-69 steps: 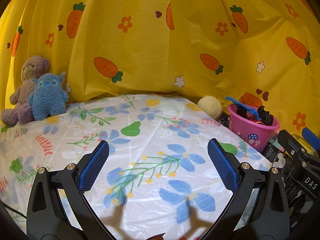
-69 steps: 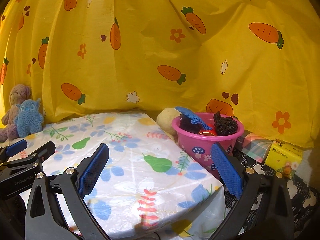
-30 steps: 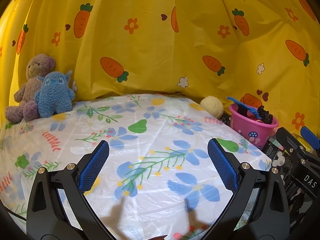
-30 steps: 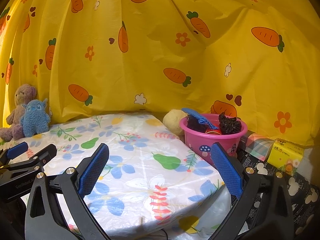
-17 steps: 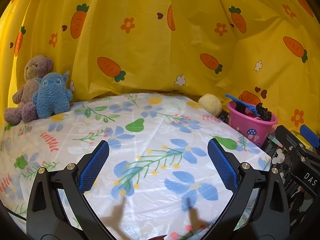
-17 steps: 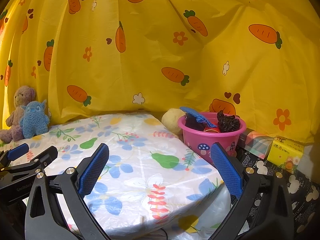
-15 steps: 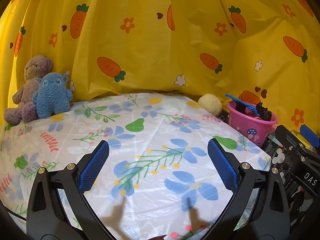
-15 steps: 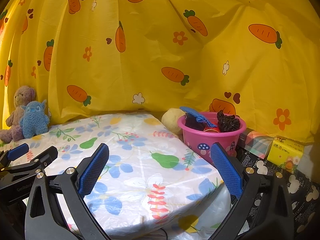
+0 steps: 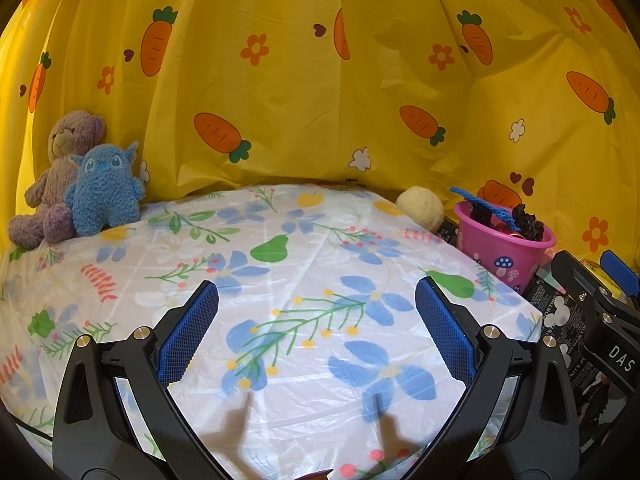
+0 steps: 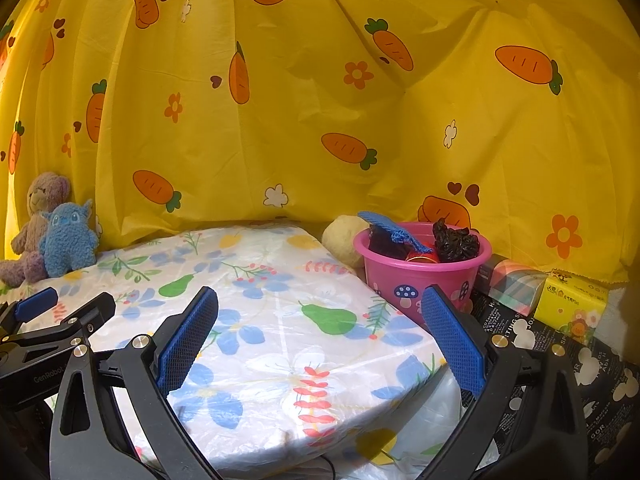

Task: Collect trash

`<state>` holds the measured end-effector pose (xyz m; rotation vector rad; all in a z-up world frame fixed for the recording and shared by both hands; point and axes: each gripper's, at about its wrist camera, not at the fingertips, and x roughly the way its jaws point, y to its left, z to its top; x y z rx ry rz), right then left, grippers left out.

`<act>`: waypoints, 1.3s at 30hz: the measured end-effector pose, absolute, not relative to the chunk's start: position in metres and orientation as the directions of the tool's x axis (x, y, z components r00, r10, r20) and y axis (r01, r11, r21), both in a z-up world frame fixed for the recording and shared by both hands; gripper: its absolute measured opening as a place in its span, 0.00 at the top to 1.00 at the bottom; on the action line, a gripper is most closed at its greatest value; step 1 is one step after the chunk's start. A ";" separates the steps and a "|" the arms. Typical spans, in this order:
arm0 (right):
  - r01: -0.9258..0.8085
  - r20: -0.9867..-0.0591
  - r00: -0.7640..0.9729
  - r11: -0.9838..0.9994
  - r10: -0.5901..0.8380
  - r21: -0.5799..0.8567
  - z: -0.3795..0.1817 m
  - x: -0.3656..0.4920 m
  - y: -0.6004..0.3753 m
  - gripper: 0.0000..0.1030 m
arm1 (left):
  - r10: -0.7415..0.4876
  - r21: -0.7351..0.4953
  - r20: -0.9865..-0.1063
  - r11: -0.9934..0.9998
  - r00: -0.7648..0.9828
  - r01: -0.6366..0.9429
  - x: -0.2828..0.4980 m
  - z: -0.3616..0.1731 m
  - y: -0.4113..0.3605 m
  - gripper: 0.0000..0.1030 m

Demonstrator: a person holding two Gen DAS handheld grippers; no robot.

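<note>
The trash sits gathered in the pink bucket [image 10: 422, 276], which stands just off the right-hand far corner of the worktop [image 10: 280, 320], down beside its edge. Showing above the rim are a crumpled black plastic bag [image 10: 455, 245], a blue knitted strip [image 10: 394, 230] draped over a dark wrapper, and something red with a metallic rim low in the middle, too hidden to name. All of it looks light and soft: the bag should crush under a pinch and is likely slippery, so it is best taken at a bunched fold rather than by a loose edge; the knitted strip should grip well anywhere along its length. The bucket itself looks like thin, stiff plastic, and its rolled rim is the natural place to take hold.

A pale yellow ball [image 10: 344, 240] rests touching the bucket's left side. To the right lie a striped box [image 10: 512, 284] and a yellow tissue pack [image 10: 572, 304] on black printed paper [image 10: 560, 344].

The right gripper [image 10: 320, 340] hovers over the near edge of the floral cover, fingers [image 10: 188, 336] wide apart and holding nothing. The left gripper [image 9: 316, 332] hangs over the middle of the cover, likewise spread and empty. No loose trash shows on the cover. Two plush toys, a purple bear [image 9: 60, 176] and a blue monster [image 9: 104, 192], sit in the far left corner against the carrot-print curtain [image 9: 320, 100].
</note>
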<state>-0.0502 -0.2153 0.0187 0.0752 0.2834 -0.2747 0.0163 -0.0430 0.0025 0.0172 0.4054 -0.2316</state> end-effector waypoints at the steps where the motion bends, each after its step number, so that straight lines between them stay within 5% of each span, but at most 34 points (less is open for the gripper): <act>1: 0.277 -0.286 0.923 0.960 -0.256 0.035 0.019 -0.050 -0.216 0.05 | -0.221 -0.030 -0.392 0.973 0.893 0.228 0.016 0.003 -0.043 0.06; 39: 0.278 -0.288 0.923 0.960 -0.256 0.038 0.017 -0.050 -0.216 0.05 | -0.222 -0.023 -0.389 0.973 0.894 0.232 0.016 0.002 -0.042 0.06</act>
